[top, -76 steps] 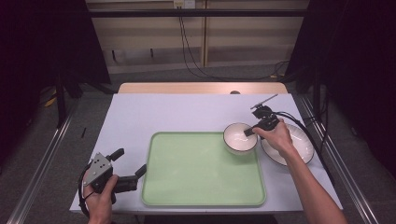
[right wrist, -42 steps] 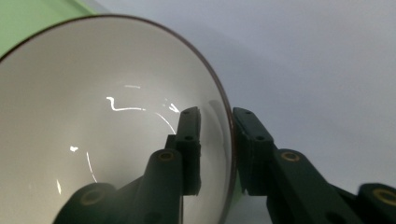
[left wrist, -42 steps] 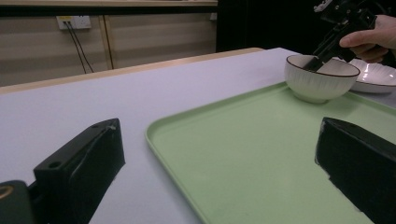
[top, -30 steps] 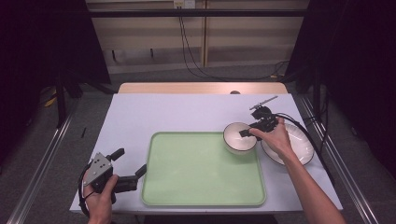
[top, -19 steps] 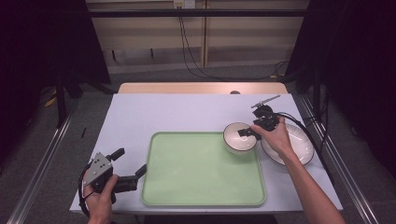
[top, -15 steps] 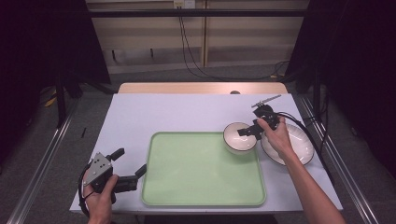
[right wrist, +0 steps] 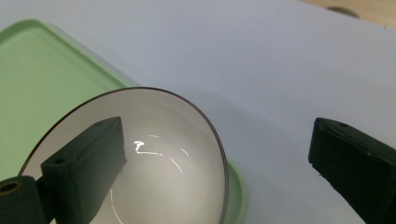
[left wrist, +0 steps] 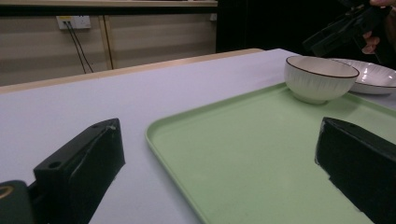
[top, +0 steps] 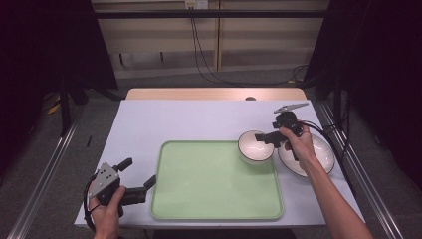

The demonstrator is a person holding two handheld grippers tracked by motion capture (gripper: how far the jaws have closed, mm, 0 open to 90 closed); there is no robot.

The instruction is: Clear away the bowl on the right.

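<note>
— One bowl (top: 256, 147) was already on the green tray (top: 214, 184), wasn't it? How far had I got?

— By my judgement, about halfway. You had set the white ribbed bowl with the dark rim in the tray's far right corner, and it stood upright there. Your right gripper (top: 263, 137) hung just over it with its jaws spread wide and nothing pinched: in the right gripper view one finger (right wrist: 86, 158) sat above the bowl's hollow, the other finger (right wrist: 355, 161) was out beyond the rim over bare table, and the rim ran between them. I couldn't tell whether either finger touched the rim.

— And what was left?

— Probably the plate (top: 322, 155). It lay on the table just behind your right hand (top: 298, 145), off the tray, touching or nearly touching the bowl's side. If it was meant for the tray too, that step was not done.

— What about my left side?

— Your left gripper (top: 139, 180) rested at the tray's near left corner, jaws spread and empty. In the left gripper view the tray's edge lay between its fingers (left wrist: 81, 161), with the bowl well ahead of them.

— Give me the count.

— One bowl, one plate, one tray, two grippers, both holding nothing.
</note>
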